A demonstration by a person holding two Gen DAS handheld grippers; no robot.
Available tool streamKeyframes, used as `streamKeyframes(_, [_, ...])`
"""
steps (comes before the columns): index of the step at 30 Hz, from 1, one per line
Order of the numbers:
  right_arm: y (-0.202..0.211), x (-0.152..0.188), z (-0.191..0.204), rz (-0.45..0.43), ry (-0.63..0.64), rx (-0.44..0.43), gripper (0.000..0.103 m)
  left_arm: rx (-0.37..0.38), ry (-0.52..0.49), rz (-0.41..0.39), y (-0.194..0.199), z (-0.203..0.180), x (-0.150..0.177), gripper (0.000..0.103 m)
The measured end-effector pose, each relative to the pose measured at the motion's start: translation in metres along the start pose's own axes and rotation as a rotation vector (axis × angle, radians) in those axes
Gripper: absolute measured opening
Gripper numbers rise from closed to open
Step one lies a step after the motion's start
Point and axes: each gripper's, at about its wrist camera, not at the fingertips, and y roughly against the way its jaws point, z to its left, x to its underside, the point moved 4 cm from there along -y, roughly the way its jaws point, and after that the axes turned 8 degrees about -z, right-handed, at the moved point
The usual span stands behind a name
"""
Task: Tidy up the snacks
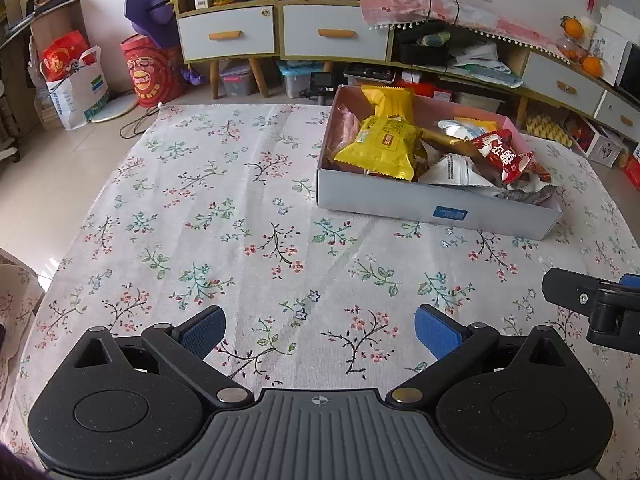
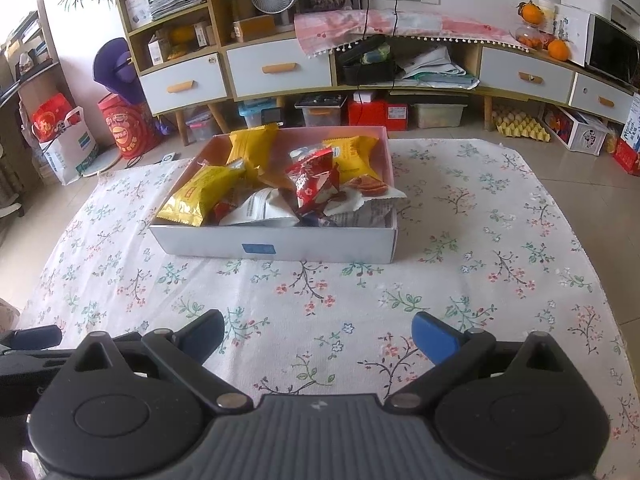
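All the snacks (image 2: 276, 184) lie piled in the box (image 2: 280, 242) on the far side of the table (image 2: 480, 300), and no snack is out on the flowery cloth, so the job looks done or the pile still needs sorting. The left claw (image 1: 320, 330) and right claw (image 2: 318, 336) hang near, spread wide, holding nothing. The bags are shiny and crinkly; the box is stiff card with flat sides.

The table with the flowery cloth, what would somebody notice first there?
Probably the shallow box in the middle of the floral tablecloth, heaped with snacks: a yellow packet at its left front and a red packet on top. Near the viewer, the left gripper and right gripper hang open, holding nothing.
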Motion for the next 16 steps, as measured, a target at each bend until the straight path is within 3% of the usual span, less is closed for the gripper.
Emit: streamKeyframes(16, [-0.0044, 0.0052, -0.0003, 0.012, 0.025, 0.019, 0.089, 0.034, 0.024, 0.023, -0.0072, 0.0013, 0.0047, 0.102])
